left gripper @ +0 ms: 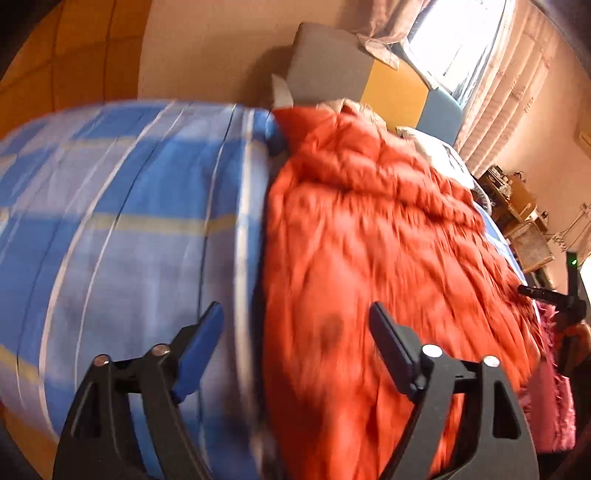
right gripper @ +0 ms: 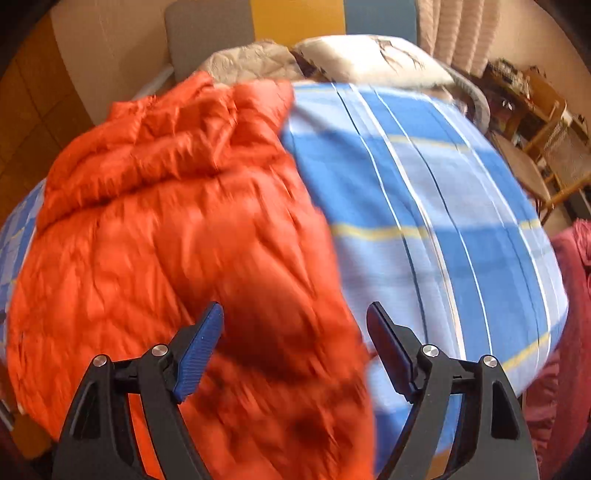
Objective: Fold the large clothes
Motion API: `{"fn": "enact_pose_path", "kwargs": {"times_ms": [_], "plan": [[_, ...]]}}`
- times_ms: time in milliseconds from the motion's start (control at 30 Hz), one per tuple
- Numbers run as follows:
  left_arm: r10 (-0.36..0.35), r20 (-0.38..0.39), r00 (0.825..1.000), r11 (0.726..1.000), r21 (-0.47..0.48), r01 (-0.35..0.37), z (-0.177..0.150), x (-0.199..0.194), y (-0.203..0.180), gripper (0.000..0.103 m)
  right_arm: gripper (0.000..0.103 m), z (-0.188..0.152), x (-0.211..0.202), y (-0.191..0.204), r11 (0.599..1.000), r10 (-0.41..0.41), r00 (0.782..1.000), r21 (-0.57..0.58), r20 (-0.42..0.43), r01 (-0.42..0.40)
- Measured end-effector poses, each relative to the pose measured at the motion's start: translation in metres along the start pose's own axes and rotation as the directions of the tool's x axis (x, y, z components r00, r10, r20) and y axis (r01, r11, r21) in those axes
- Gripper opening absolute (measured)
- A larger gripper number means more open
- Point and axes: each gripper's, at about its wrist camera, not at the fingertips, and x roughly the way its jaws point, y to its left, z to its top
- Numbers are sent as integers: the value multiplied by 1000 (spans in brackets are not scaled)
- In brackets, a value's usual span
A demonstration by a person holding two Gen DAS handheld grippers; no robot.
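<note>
An orange quilted down jacket lies crumpled and puffy on a bed with a blue plaid sheet; its long axis runs from the near edge toward the headboard, hood end farthest away beside a white pillow; the left gripper and right gripper both hang above it, jaws spread, pinching nothing; motion blur softens the fabric

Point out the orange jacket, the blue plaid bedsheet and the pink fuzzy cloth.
orange jacket [left gripper: 369, 229], left wrist view, middle of its quilted body.
blue plaid bedsheet [right gripper: 443, 206], right wrist view, bare stretch beside the jacket.
pink fuzzy cloth [left gripper: 554, 406], left wrist view, its shaggy edge.
</note>
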Motion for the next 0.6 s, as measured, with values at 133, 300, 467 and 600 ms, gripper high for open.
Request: {"fn": "enact_pose_path", "kwargs": {"times_ms": [133,300,467,600], "plan": [[-45,-27,999,997,-58,43,-34,-16,14,59,74,-46,-4,-22,997,69,997,49,-46,-67],[-111,-86,990,991,-79,104,-65,-14,3,50,58,-80,-5,-20,978,190,980,95,-57,-184],[-92,-62,994,996,-1,93,-73,-22,-14,9,18,-88,-18,-12,973,223,975,67,-15,-222],[-119,6,993,993,23,119,-69,-59,-16,7,13,-90,-48,-5,975,223,974,-13,37,-223]]}}
